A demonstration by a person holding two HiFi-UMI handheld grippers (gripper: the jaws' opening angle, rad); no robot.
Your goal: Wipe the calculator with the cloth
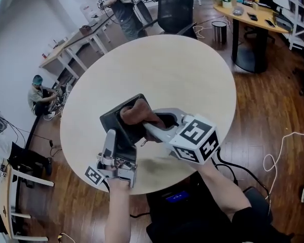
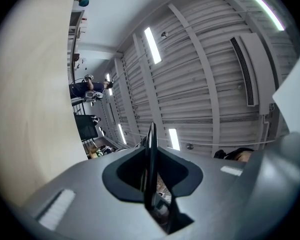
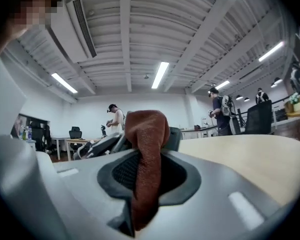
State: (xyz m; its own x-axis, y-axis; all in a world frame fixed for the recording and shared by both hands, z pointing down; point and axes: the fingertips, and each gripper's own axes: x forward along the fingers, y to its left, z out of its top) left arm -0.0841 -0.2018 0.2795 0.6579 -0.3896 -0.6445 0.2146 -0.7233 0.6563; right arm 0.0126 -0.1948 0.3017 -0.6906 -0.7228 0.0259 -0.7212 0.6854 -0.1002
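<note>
Fingers of the left gripper [image 2: 151, 179] clamp the tilted calculator [image 1: 114, 120]; those of the right gripper [image 1: 145, 127] pinch the cloth [image 1: 137, 113] against it. An office chair [image 1: 175, 9] stands at twelve o'clock beyond the counter [image 1: 182, 75].

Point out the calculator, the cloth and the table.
calculator [image 1: 111, 121], head view, dark face beside the cloth
cloth [image 3: 147, 169], right gripper view, middle of the brown fold
table [image 1: 167, 70], head view, bare middle of its top

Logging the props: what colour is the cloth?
Reddish brown. The cloth shows best in the right gripper view.
</note>
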